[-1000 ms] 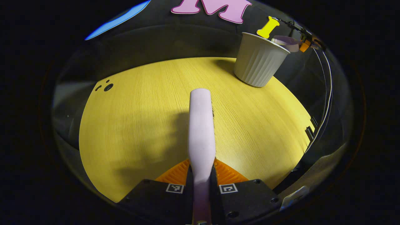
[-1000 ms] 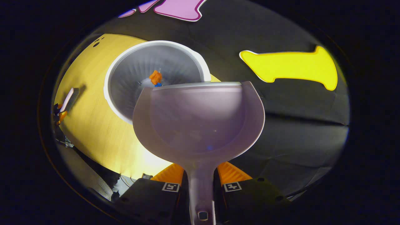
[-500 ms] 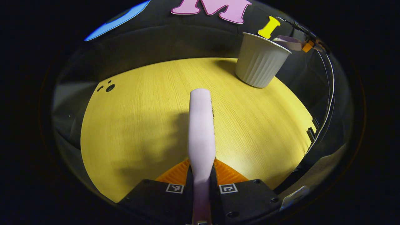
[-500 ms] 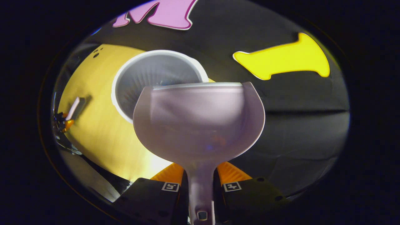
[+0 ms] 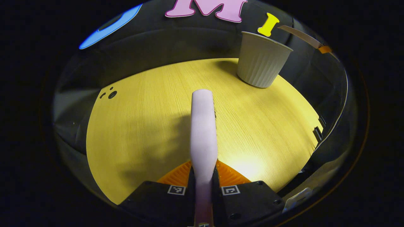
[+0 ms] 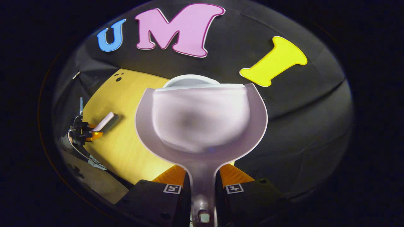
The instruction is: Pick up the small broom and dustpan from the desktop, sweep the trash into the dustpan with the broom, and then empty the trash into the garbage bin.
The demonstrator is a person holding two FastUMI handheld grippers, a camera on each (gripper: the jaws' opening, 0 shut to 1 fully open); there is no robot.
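In the left gripper view, the left gripper (image 5: pixel 203 176) sits at the bottom centre of the frame, its two fingers closed tight on the handle of the small broom (image 5: pixel 203 126), which runs straight up the middle of the picture above the yellow desktop (image 5: pixel 142 126) and throws a shadow to its left. The ribbed garbage bin (image 5: pixel 262 61) stands upright at the upper right, near the desktop's far edge, and beyond its rim the dustpan (image 5: pixel 300 36) shows edge-on as a thin sliver against the booth wall. In the right gripper view, the right gripper (image 6: pixel 202 186) likewise occupies the bottom centre, both fingers pressed on the dustpan's (image 6: pixel 202 123) handle; the pan's bowl faces the camera and looks bare inside. It blocks most of the bin (image 6: pixel 192 79), of which a curved strip of rim rises just above the pan's front edge. At the left of that frame the other gripper (image 6: pixel 82 132) hangs over the desktop (image 6: pixel 126 142) with the broom (image 6: pixel 103 121) in its grip. Small dark holes (image 5: pixel 110 93) mark the desktop's far left corner.
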